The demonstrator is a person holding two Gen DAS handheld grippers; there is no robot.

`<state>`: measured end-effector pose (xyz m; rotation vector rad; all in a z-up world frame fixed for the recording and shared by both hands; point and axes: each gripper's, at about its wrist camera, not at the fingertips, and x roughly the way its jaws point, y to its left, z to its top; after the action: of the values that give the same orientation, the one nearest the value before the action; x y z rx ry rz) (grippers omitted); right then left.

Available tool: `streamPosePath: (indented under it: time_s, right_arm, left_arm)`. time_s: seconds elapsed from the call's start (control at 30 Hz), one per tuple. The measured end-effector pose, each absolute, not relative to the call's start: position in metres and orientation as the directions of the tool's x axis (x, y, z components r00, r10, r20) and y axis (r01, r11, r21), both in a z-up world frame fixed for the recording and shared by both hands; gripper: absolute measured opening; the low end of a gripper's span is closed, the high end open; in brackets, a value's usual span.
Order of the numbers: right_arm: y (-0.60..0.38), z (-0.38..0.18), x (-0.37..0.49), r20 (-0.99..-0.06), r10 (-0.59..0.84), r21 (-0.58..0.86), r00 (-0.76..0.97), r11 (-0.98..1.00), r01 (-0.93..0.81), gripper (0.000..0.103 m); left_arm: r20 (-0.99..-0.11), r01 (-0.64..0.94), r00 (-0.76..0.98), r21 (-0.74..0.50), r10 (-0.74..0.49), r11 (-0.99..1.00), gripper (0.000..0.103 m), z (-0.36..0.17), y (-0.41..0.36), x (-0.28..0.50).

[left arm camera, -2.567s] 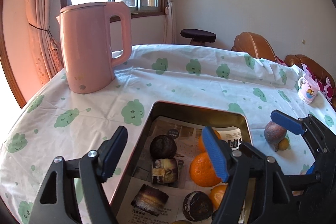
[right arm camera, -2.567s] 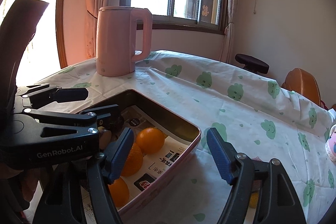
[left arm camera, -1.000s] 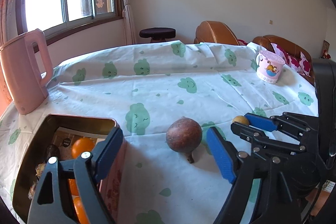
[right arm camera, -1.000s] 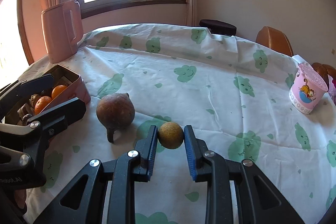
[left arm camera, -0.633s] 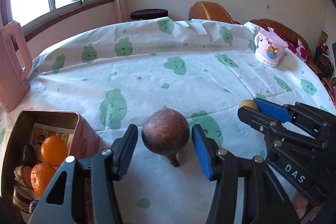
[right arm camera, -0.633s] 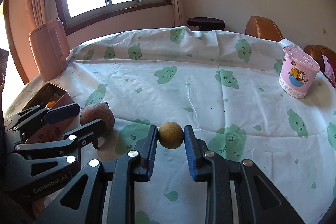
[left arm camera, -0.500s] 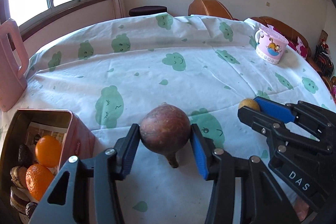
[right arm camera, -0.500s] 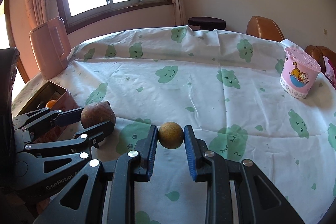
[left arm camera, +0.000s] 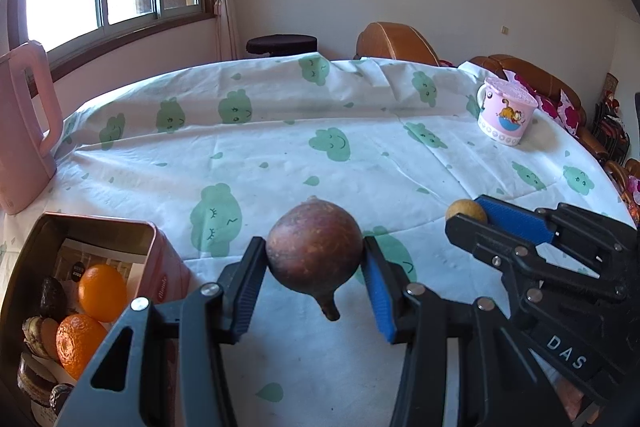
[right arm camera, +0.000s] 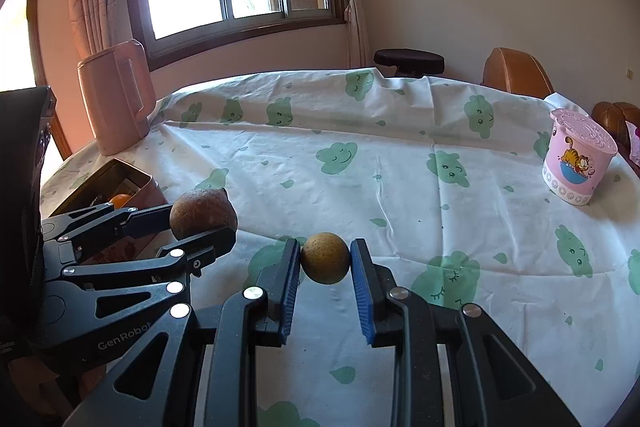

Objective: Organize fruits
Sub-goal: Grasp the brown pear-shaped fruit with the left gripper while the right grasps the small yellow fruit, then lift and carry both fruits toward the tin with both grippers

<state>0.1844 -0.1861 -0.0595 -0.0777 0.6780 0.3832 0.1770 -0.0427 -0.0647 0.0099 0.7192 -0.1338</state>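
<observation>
Centrally, a round brown fruit [left arm camera: 314, 247] with a short stem pointing down sits clamped between the two pads of the left gripper [left arm camera: 314, 281], apparently lifted just clear of the counter [left arm camera: 280, 155], near its front edge. Just beside it, the right gripper [right arm camera: 325, 281] pinches a small yellow-brown fruit [right arm camera: 325, 258] between narrow jaws. A pink tin box [left arm camera: 160, 267] with oranges [left arm camera: 102, 287] and dark pieces inside stands at the counter's left front edge, next to the brown fruit. Farther off, a pink kettle [right arm camera: 116, 99] stands at the far left edge and a pink cartoon cup [right arm camera: 578, 163] near the right edge.

Both fruits probably go to the box. To do this well, raise each fruit before swinging left, keep the stem clear of the box rim, and send one gripper in at a time so they do not collide.

The left wrist view shows the box's contents; the right wrist view shows only the box's rim and a sliver of orange, but reveals the small fruit's grip fully.
</observation>
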Motion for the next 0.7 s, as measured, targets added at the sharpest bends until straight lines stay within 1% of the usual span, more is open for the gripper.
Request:
streamPosePath:
  time_s: [0.7]
  right_arm:
    - [-0.186, -0.045, 0.163, -0.528, 0.319, 0.004, 0.787, 0.928, -0.373, 0.028]
  left_arm:
    - [-0.592, 0.104, 0.796, -0.073, -0.127, 0.992, 0.05, -0.056, -0.033, 0.166]
